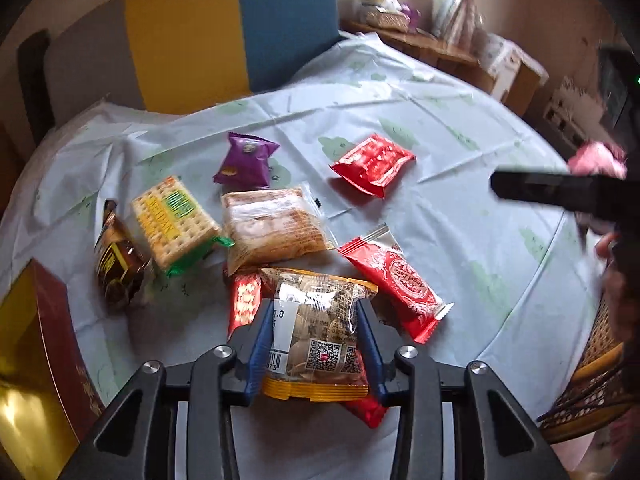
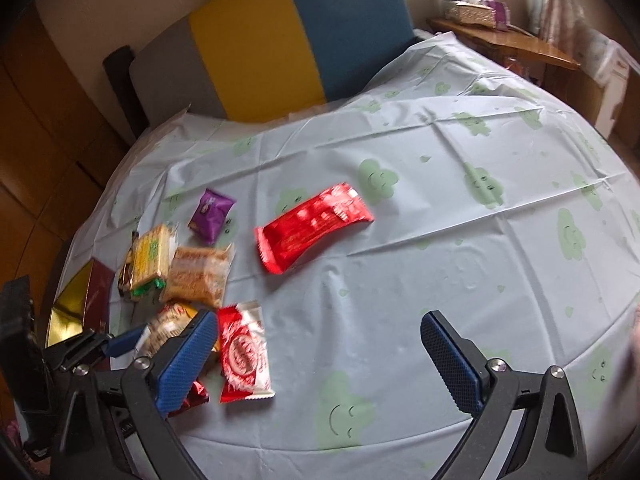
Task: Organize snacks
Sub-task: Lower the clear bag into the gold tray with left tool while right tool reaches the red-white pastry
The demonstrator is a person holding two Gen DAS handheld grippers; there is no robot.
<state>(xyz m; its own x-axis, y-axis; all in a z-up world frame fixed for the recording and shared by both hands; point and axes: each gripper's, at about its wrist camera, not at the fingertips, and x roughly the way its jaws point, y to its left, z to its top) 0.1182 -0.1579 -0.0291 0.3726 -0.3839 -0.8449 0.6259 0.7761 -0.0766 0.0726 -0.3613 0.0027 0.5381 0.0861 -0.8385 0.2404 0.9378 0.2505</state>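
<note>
Left gripper point(image 1: 316, 344): blue pads point(image 1: 259, 344) closed against both sides of a clear, orange-edged snack packet point(image 1: 320, 332), barcode and QR labels facing up. Beneath that packet, a small red foil packet point(image 1: 245, 300) showing at its left edge. Right gripper point(image 2: 320, 360): blue-padded jaws spread wide over bare tablecloth point(image 2: 440, 240), nothing between them. Just beside the right gripper's left pad point(image 2: 188, 360), a red-and-white wafer packet point(image 2: 245, 354) lying flat, apart from the pad. At the near left edge of the table, a gold and maroon box point(image 1: 44, 356). Middle ground, clustered left of centre: a clear packet of golden pastry point(image 1: 274, 228), a yellow cracker pack with green end point(image 1: 174, 224) just beside it, and a dark brown packet point(image 1: 118, 260) touching the cracker pack's far-left side. Farther back, a purple packet point(image 1: 246, 160) lying apart from the cluster, and a glossy red packet point(image 1: 372, 165) alone to the right, well apart from the rest. Cloth pale blue with green smiling-cloud print. Behind the table, a grey, yellow and blue upholstered panel point(image 1: 240, 28); at far right, a wooden shelf point(image 2: 504, 40) bearing a basket.
</note>
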